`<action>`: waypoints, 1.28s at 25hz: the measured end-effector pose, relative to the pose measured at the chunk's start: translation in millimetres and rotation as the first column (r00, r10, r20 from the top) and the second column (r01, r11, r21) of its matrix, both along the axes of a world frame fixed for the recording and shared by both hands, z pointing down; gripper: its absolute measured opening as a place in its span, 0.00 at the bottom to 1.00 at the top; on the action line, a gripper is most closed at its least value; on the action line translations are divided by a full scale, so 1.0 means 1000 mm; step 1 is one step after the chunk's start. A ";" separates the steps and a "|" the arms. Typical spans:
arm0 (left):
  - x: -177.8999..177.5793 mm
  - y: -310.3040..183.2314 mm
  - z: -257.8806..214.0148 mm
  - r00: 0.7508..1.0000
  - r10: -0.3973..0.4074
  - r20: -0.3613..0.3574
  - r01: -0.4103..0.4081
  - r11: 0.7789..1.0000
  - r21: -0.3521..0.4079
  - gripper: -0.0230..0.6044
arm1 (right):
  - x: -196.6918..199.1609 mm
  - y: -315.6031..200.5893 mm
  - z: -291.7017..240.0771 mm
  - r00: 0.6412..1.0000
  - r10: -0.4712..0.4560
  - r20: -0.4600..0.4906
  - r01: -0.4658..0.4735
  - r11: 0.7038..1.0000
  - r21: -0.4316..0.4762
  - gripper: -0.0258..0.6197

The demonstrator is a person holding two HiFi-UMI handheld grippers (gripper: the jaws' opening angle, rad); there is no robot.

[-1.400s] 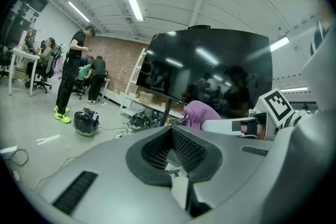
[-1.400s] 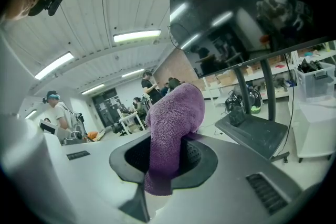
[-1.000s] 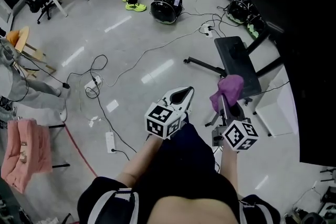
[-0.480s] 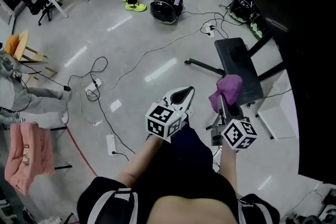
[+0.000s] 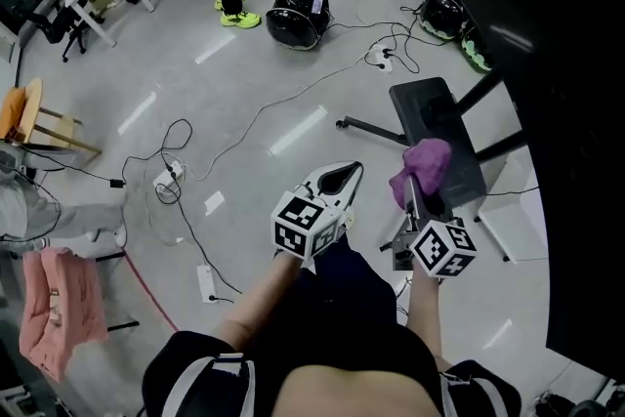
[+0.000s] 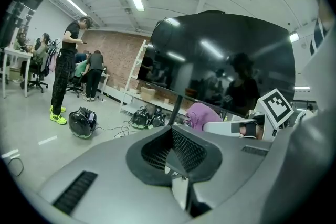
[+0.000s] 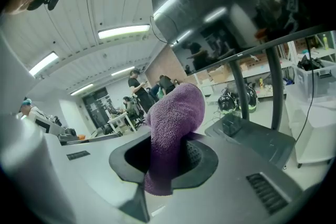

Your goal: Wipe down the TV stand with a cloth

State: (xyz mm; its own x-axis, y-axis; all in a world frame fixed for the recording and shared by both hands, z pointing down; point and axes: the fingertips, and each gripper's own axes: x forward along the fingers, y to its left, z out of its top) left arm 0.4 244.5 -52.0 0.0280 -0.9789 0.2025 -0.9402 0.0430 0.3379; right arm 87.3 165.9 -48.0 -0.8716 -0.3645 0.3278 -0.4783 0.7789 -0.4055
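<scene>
At 6 o'clock, nearest the person, the left gripper (image 5: 337, 179) hangs with its jaws together on nothing. Just at its 3 o'clock, the right gripper (image 5: 416, 192) has its jaws clamped on the purple cloth (image 5: 425, 163), with a bunched tuft standing past the tips. Beyond, toward 1 o'clock, the TV stand (image 5: 441, 127) shows its dark base plate, untouched, below the black TV (image 5: 576, 93). To wipe well, I judge, lay the tuft flat on the plate, press lightly and sweep in overlapping strokes, avoiding the 2 posts (image 5: 493, 83) and the far cables (image 5: 293, 98).
</scene>
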 end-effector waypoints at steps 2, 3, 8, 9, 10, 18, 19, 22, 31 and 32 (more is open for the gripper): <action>-0.007 -0.014 0.002 1.000 0.006 -0.002 -0.006 1.000 -0.010 0.05 | -0.005 -0.014 0.003 1.000 0.015 -0.018 -0.015 1.000 -0.002 0.18; -0.011 -0.021 0.002 1.000 0.009 -0.005 -0.009 1.000 -0.013 0.05 | -0.008 -0.022 0.004 0.999 0.022 -0.026 -0.022 1.000 -0.002 0.18; -0.025 -0.062 0.005 0.999 0.049 0.002 -0.049 0.998 -0.033 0.05 | -0.025 -0.064 0.007 0.998 0.055 -0.040 -0.055 0.998 -0.002 0.18; -0.027 -0.071 0.006 0.998 0.059 0.004 -0.059 0.998 -0.033 0.05 | -0.029 -0.072 0.006 0.998 0.059 -0.038 -0.059 0.998 0.000 0.18; -0.030 -0.080 0.005 0.998 0.068 0.004 -0.068 0.997 -0.029 0.05 | -0.033 -0.080 0.005 0.997 0.064 -0.034 -0.064 0.998 0.003 0.18; -0.051 -0.135 -0.014 0.994 0.105 0.018 -0.105 0.994 0.000 0.05 | -0.058 -0.127 -0.007 0.996 0.090 0.004 -0.090 0.996 0.016 0.18; -0.051 -0.136 -0.013 0.993 0.118 0.015 -0.118 0.993 -0.001 0.05 | -0.061 -0.129 -0.008 0.996 0.085 0.006 -0.085 0.996 0.021 0.18; -0.058 -0.142 -0.014 0.989 0.144 -0.010 -0.144 0.990 0.006 0.05 | -0.075 -0.141 -0.011 0.998 0.063 0.001 -0.063 0.997 0.043 0.18; -0.084 -0.171 0.006 0.992 0.125 -0.028 -0.125 0.992 0.003 0.05 | -0.087 -0.167 -0.002 0.991 0.132 -0.006 -0.131 0.989 0.064 0.18; -0.083 -0.174 0.009 0.989 0.142 -0.030 -0.142 0.990 -0.004 0.05 | -0.087 -0.168 0.001 0.990 0.139 -0.011 -0.138 0.989 0.054 0.18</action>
